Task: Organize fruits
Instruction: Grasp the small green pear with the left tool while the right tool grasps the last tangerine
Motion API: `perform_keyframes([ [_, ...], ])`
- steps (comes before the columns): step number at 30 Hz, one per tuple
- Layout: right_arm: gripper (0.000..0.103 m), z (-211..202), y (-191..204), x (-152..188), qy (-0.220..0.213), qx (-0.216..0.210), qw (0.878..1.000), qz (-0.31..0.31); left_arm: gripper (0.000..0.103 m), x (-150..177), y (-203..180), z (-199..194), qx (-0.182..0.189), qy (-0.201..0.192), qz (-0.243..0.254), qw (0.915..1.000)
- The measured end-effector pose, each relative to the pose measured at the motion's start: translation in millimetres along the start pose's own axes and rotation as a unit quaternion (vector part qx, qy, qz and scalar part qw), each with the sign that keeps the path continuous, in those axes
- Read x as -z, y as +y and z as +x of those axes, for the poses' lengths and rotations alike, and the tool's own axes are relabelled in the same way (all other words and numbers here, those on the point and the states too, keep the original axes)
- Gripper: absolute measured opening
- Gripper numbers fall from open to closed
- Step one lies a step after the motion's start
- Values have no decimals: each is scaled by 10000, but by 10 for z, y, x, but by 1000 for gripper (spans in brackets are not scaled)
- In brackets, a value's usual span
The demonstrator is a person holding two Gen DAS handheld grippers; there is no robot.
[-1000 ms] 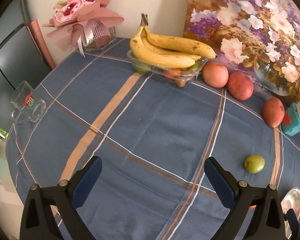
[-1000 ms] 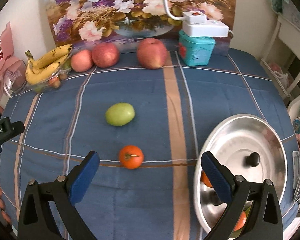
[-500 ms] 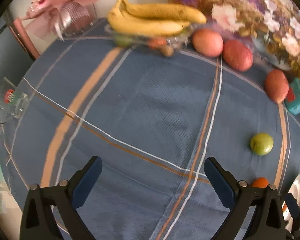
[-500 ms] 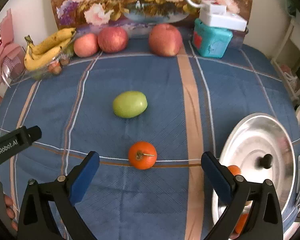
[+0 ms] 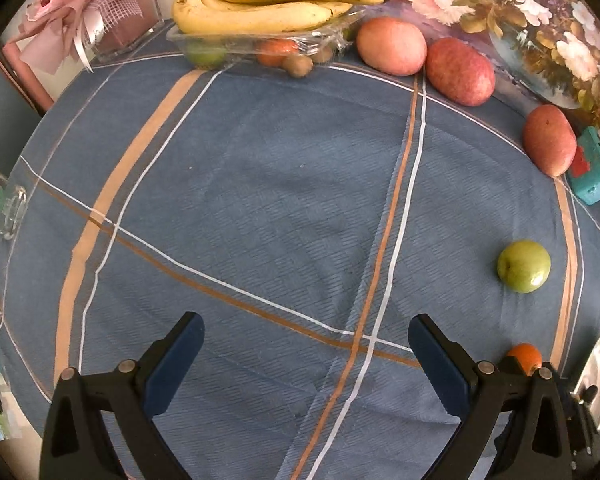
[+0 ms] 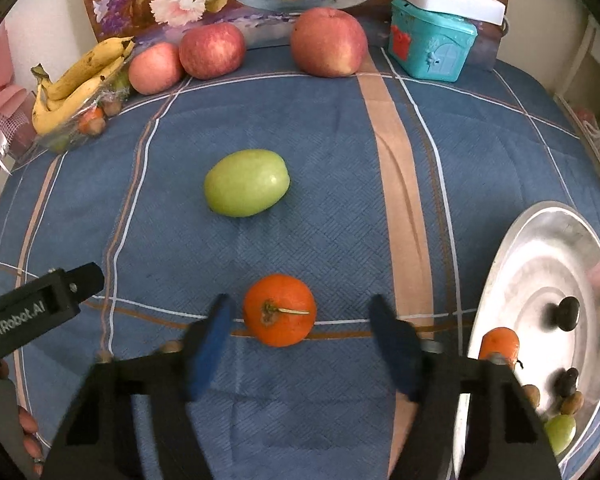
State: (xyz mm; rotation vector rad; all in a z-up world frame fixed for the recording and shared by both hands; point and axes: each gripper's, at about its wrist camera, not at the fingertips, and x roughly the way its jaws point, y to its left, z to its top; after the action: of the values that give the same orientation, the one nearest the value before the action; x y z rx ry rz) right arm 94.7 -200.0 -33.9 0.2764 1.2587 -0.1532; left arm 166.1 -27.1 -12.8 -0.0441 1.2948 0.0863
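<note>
An orange tangerine (image 6: 279,309) lies on the blue checked cloth, between the fingers of my right gripper (image 6: 302,320), which is open, its blurred jaws narrower than before and not touching the fruit. A green apple (image 6: 246,182) lies beyond it. The tangerine (image 5: 524,356) and green apple (image 5: 523,266) also show at the right of the left wrist view. My left gripper (image 5: 306,344) is open and empty over bare cloth. Three red apples (image 6: 327,42) line the back.
A clear tray (image 5: 236,38) with bananas (image 5: 268,4) and small fruit stands at the back left. A steel lidded dish (image 6: 548,300) with fruit is at the right. A teal toy box (image 6: 432,46) and a glass mug (image 5: 0,208) stand at the edges.
My right gripper has moved forward and down to the tangerine, and its jaws have narrowed around it. My left gripper has moved forward and tilted down over the cloth.
</note>
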Motion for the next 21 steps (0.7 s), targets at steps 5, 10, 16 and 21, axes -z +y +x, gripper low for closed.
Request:
perform_keyframes([
  [5, 38, -25, 58, 0, -47, -221, 9997, -36, 103, -30, -5, -11, 93, -7, -39, 9999],
  [10, 38, -66, 106, -16, -122, -327, 9993, -128, 103, -56, -78, -59, 570, -5, -57, 9984],
  [16, 38, -189, -92, -90, -389, -119, 9991, 79, 100, -110, -282, -160, 1331, -210, -137, 9908],
  [21, 38, -259, -300, -161, -575, -92, 9977, 333, 88, -151, -569, -121, 1744, -313, 101, 9841],
])
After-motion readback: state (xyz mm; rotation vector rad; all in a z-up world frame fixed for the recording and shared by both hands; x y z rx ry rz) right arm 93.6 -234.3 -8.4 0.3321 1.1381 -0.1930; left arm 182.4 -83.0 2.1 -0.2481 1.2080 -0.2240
